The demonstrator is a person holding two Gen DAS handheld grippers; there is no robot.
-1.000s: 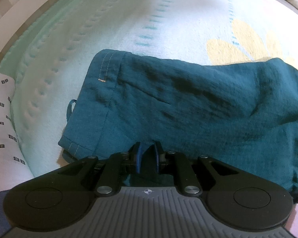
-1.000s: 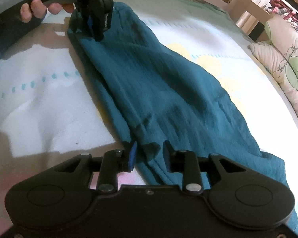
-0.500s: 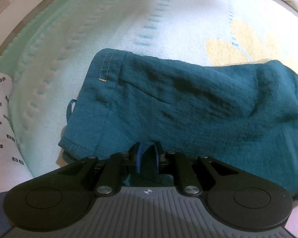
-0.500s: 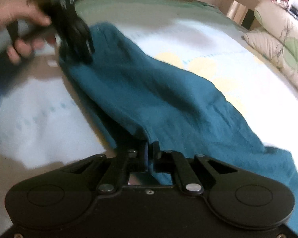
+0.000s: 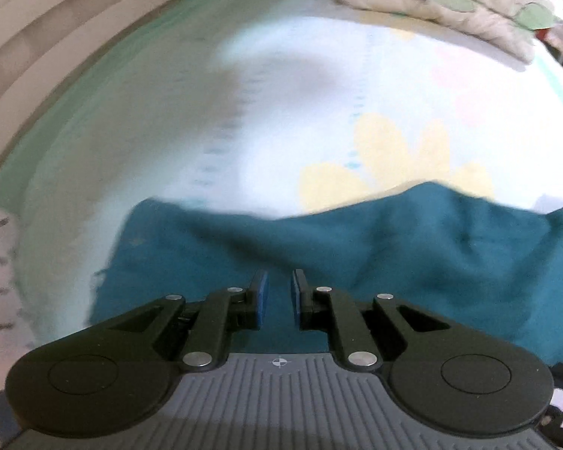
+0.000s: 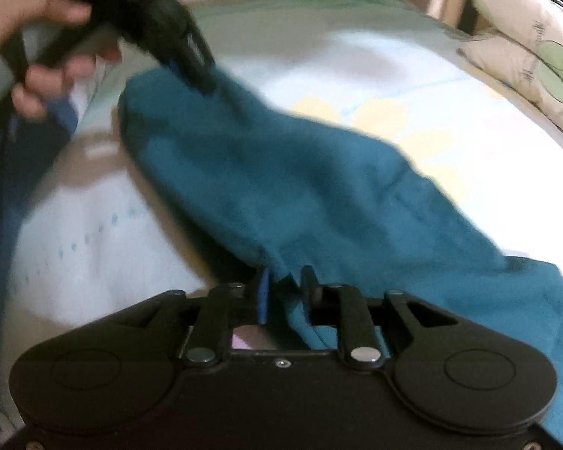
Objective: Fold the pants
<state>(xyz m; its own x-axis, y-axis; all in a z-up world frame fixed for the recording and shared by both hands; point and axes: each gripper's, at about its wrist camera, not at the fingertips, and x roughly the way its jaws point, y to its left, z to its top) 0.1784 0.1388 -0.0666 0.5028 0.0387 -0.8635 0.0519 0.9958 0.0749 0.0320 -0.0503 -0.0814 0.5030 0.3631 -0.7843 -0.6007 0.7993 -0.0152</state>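
Both wrist views look steeply down, close over shared pants

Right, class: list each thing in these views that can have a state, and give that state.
pants: near edge lifted at both grippers, the rest lying rumpled on the bed sheet.
left gripper: shut on the pants' edge.
right gripper: jaws opening, pants fabric between them.
pillow: lying at the bed's far side, untouched.
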